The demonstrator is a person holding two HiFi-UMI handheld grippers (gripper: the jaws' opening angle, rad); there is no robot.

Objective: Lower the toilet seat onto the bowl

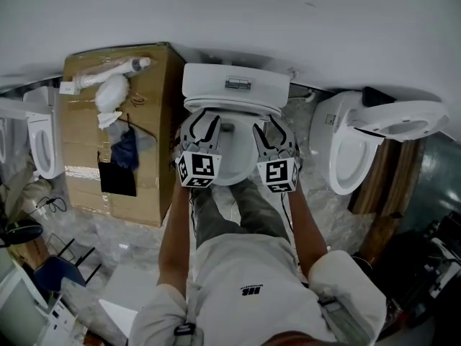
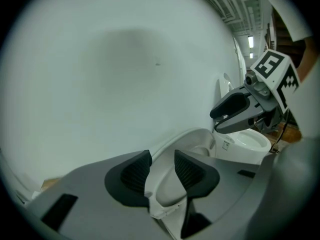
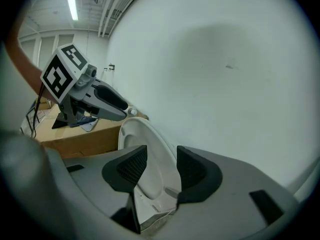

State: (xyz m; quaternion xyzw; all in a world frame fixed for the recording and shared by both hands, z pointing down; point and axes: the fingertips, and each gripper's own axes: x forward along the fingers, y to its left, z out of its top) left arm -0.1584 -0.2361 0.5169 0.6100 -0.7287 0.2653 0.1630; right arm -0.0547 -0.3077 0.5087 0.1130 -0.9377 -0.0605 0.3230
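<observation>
A white toilet stands against the wall, with its tank [image 1: 234, 81] at the back and its bowl [image 1: 234, 170] below me. The toilet seat [image 2: 167, 184] [image 3: 150, 154] is tilted up off the bowl, slanting toward the wall. My left gripper [image 1: 207, 121] [image 2: 160, 171] straddles the seat's left rim, and its pads stand slightly off it, so it is open. Over the right rim sits my right gripper [image 1: 270, 125] [image 3: 162, 171]; the seat fills its gap, and I cannot tell whether the pads press on it.
A tall cardboard box [image 1: 119, 135] with bags and cloth on top stands left of the toilet. A second toilet [image 1: 353, 153] with a raised lid [image 1: 403, 117] is to the right, and a third [image 1: 43, 143] at far left. The person's legs straddle the bowl.
</observation>
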